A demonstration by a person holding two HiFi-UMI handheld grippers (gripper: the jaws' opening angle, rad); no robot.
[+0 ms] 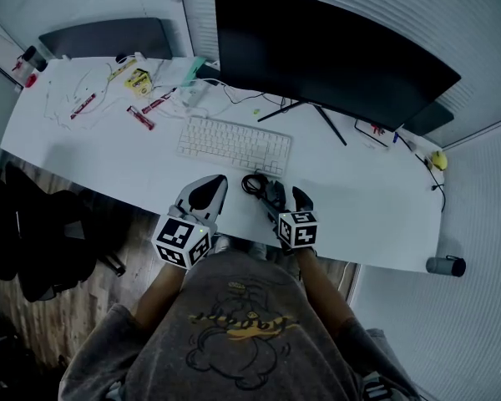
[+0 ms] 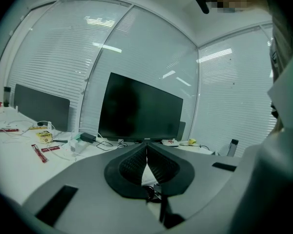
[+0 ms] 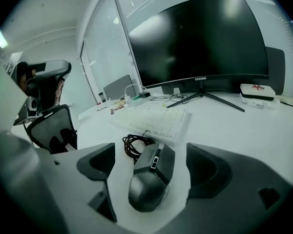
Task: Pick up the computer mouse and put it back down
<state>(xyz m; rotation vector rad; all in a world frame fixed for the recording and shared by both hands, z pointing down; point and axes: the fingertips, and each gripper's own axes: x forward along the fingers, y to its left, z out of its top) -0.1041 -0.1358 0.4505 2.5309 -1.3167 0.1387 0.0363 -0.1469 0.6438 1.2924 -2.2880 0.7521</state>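
Over the bench (image 1: 376, 207), R tool (image 3: 151, 164) hangs w/ jaws wide apart; L tool (image 2: 146, 152) clenched on nothing. Btwn R jaws sits the mouse (image 3: 146, 189), untouched, skewed to them. Closing now could pinch off-centre & skid it. Coiled cable (image 3: 134, 143) just ahead may drag.

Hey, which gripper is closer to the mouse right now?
Right. The right gripper has its open jaws on either side of the mouse, not pressing it. The left gripper, shut, is off to the mouse's left near the desk edge.
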